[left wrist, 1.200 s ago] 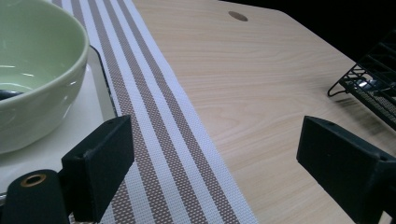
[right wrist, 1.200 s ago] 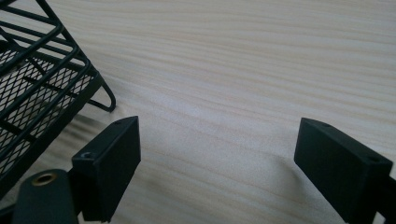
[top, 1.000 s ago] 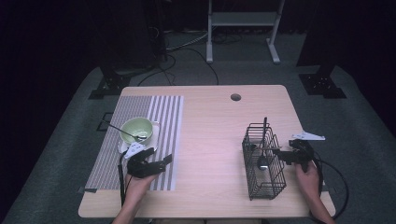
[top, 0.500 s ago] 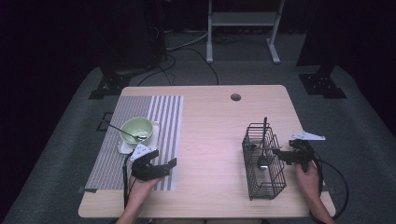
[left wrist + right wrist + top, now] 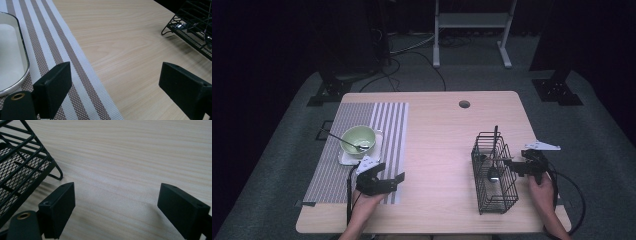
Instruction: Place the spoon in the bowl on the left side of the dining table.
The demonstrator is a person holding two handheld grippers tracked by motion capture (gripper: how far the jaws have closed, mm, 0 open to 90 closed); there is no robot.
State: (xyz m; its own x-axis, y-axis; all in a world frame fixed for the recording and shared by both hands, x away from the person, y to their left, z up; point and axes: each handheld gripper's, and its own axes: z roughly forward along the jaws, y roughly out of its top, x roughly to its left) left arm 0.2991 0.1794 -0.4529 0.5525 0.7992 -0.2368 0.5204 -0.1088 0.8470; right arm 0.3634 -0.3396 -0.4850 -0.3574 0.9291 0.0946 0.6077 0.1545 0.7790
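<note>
Wire basket (image 5: pixel 494 172), black, stands near the tabletop's right edge, toward the front, with a dark-handled utensil (image 5: pixel 493 155) upright inside it. Its feet and mesh floor show at the upper right of the left gripper view (image 5: pixel 192 27) and at the left of the right gripper view (image 5: pixel 22 162).

Change since a second ago: the left gripper (image 5: pixel 384 182) has drawn back from beside the bowl toward the front edge and now sits over the front right corner of the striped placemat (image 5: pixel 362 145), jaws pointing right across the bare wood. The right gripper (image 5: pixel 517 166) has not shifted; it is just beside the basket's right wall, and whether it touches the wire cannot be told from the high view.

Left gripper (image 5: pixel 117 95): jaws spread wide, nothing between them. Placemat stripes (image 5: pixel 62 57) and tabletop (image 5: pixel 125 45) lie under the gap. The rim of a white tray (image 5: pixel 15 62) lies at the left of that view.

Right gripper (image 5: pixel 117 212): jaws equally wide apart, released, gripping nothing; bare wood grain (image 5: pixel 125 157) beneath, the basket just off its left jaw.

Green bowl (image 5: pixel 358 138) with a spoon (image 5: pixel 343 140) resting in it sits on the white tray (image 5: pixel 345 159), on the placement mat, toward the tabletop's left edge. Well apart from the basket.
</note>
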